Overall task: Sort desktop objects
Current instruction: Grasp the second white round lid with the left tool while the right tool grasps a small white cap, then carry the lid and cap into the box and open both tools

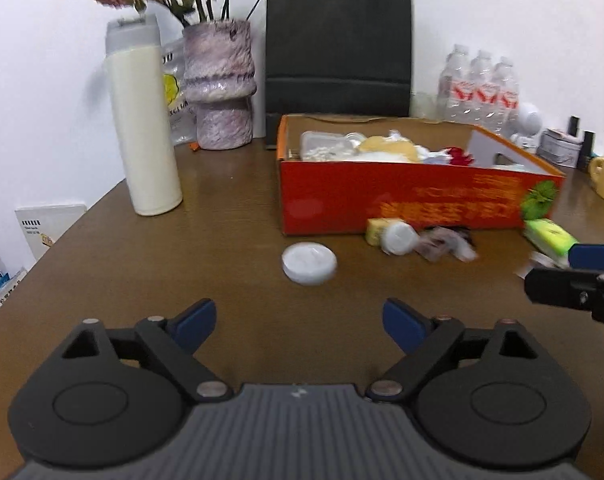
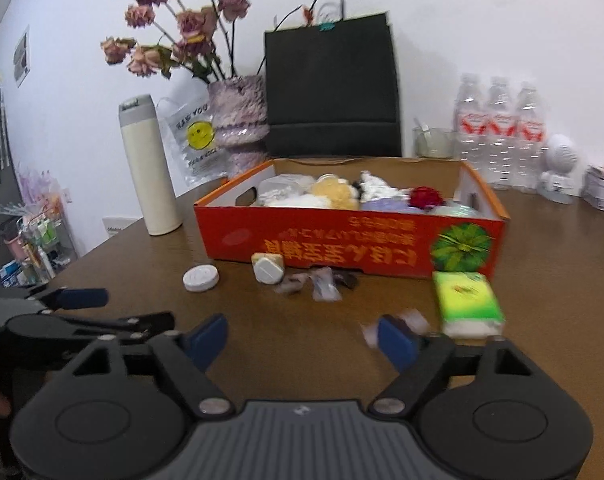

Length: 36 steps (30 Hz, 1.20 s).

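An orange cardboard box (image 1: 401, 200) (image 2: 341, 248) with several small items inside stands mid-table. In front of it lie a white round lid (image 1: 309, 263) (image 2: 200, 278), a small yellow bottle with a white cap (image 1: 391, 234) (image 2: 267, 267), some wrapped candies (image 1: 445, 242) (image 2: 321, 284) and a green tissue pack (image 1: 549, 236) (image 2: 467, 304). My left gripper (image 1: 302, 324) is open and empty, short of the lid. My right gripper (image 2: 302, 340) is open and empty; a small wrapper (image 2: 411, 320) lies behind its right finger. The right gripper also shows in the left wrist view (image 1: 581, 276).
A cream thermos (image 1: 142, 128) (image 2: 148, 168), a vase of dried flowers (image 1: 222, 84) (image 2: 240, 120) and a black paper bag (image 1: 337, 44) (image 2: 329, 88) stand at the back. Water bottles (image 1: 479, 88) (image 2: 501, 132) stand back right. The table's left edge (image 1: 62, 236) is near.
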Motion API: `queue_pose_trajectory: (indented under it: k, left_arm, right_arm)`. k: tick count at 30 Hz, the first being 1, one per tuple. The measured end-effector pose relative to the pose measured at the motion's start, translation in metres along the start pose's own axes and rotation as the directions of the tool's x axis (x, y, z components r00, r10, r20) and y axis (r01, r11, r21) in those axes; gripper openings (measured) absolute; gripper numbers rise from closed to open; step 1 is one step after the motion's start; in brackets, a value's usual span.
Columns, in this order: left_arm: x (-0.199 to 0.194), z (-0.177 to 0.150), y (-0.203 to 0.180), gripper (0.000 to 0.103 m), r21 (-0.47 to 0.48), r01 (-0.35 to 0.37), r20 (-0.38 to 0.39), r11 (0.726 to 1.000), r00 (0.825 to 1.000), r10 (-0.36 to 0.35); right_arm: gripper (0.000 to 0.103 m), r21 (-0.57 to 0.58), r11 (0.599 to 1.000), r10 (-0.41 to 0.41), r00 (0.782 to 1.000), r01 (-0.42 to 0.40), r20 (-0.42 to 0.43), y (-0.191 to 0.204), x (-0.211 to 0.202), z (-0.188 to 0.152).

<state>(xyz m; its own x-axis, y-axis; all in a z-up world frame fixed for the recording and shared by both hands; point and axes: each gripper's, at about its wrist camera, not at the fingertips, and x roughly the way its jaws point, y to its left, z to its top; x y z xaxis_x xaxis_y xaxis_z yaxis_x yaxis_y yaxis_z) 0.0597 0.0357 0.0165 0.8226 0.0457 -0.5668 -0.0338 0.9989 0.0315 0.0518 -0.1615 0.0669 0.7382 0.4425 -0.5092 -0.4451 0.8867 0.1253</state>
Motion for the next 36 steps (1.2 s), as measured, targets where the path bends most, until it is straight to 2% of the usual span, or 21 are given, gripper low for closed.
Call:
queue_pose_trajectory:
  k: [2, 5, 6, 8, 9, 10, 13, 15, 16, 17, 18, 20, 22, 26, 29, 33, 36]
  left_arm:
    - [0.020, 0.012, 0.007, 0.079, -0.015, 0.033, -0.021, 0.999, 0.999, -0.033]
    - [0.048, 0.026, 0.011, 0.077, -0.021, 0.071, -0.058, 0.997, 0.996, -0.072]
    - [0.055, 0.028, 0.012, 0.075, -0.019, 0.064, -0.066, 0.998, 0.996, -0.065]
    - [0.062, 0.028, 0.013, 0.057, -0.010, 0.077, -0.071, 0.997, 0.994, -0.078]
    - [0.062, 0.027, 0.014, 0.051, -0.008, 0.067, -0.057, 0.998, 0.996, -0.067]
    - [0.061, 0.026, 0.016, 0.040, -0.011, 0.056, -0.049, 0.998, 0.997, -0.056]
    - [0.060, 0.028, 0.030, 0.040, -0.069, 0.093, -0.047, 0.993, 0.994, -0.096]
    - [0.060, 0.028, 0.040, 0.040, -0.119, 0.109, -0.046, 0.987, 0.992, -0.115]
    - [0.059, 0.028, 0.044, 0.040, -0.133, 0.106, -0.045, 0.985, 0.993, -0.113]
    - [0.059, 0.028, 0.047, 0.040, -0.141, 0.104, -0.044, 0.984, 0.993, -0.111]
    - [0.059, 0.028, 0.047, 0.040, -0.143, 0.102, -0.044, 0.984, 0.993, -0.109]
    - [0.058, 0.029, 0.046, 0.040, -0.135, 0.094, -0.038, 0.986, 0.994, -0.100]
    - [0.056, 0.030, 0.042, 0.040, -0.107, 0.085, -0.024, 0.991, 0.996, -0.088]
    - [0.047, 0.030, 0.033, 0.040, -0.079, 0.056, 0.011, 0.995, 0.998, -0.056]
    - [0.026, 0.027, 0.012, 0.040, -0.051, 0.015, 0.062, 0.999, 0.998, -0.012]
    - [-0.020, 0.016, -0.026, 0.040, -0.026, 0.044, 0.148, 0.999, 0.988, -0.040]
    - [-0.043, 0.007, -0.053, 0.040, 0.006, 0.071, 0.148, 0.997, 0.986, -0.072]
  right_arm:
    - [0.070, -0.006, 1.000, 0.028, 1.000, -0.028, -0.012, 0.003, 0.024, 0.011]
    - [0.067, -0.029, 0.999, 0.045, 0.999, -0.045, -0.027, 0.010, 0.055, 0.025]
    - [0.066, -0.040, 0.998, 0.043, 0.999, -0.044, -0.033, 0.013, 0.064, 0.029]
    - [0.062, -0.044, 0.998, 0.053, 0.997, -0.055, -0.047, 0.017, 0.082, 0.036]
    - [0.062, -0.043, 0.997, 0.058, 0.997, -0.060, -0.053, 0.018, 0.090, 0.039]
    - [0.062, -0.046, 0.997, 0.051, 0.997, -0.054, -0.061, 0.020, 0.097, 0.041]
    - [0.056, -0.041, 0.998, 0.042, 0.995, -0.046, -0.086, 0.024, 0.119, 0.043]
    - [0.045, -0.052, 0.998, 0.030, 0.994, -0.036, -0.104, 0.029, 0.130, 0.043]
    - [0.033, -0.061, 0.998, 0.024, 0.994, -0.031, -0.111, 0.032, 0.134, 0.041]
    - [0.026, -0.076, 0.997, 0.008, 0.992, -0.018, -0.124, 0.036, 0.138, 0.040]
    - [0.026, -0.099, 0.995, -0.016, 0.993, 0.004, -0.119, 0.039, 0.138, 0.037]
    - [0.026, -0.125, 0.992, -0.023, 0.994, 0.009, -0.110, 0.043, 0.133, 0.033]
    - [0.026, -0.105, 0.995, -0.009, 0.996, 0.000, -0.085, 0.042, 0.122, 0.032]
    - [0.026, -0.107, 0.994, -0.001, 1.000, 0.003, 0.016, 0.041, 0.079, 0.034]
    - [0.026, -0.086, 0.996, -0.033, 0.997, 0.038, 0.064, 0.031, 0.047, 0.037]
    - [0.026, -0.063, 0.990, -0.117, 0.989, 0.123, 0.087, 0.007, 0.013, 0.028]
    - [0.026, 0.025, 0.991, -0.131, 0.989, 0.130, 0.061, -0.015, -0.006, 0.017]
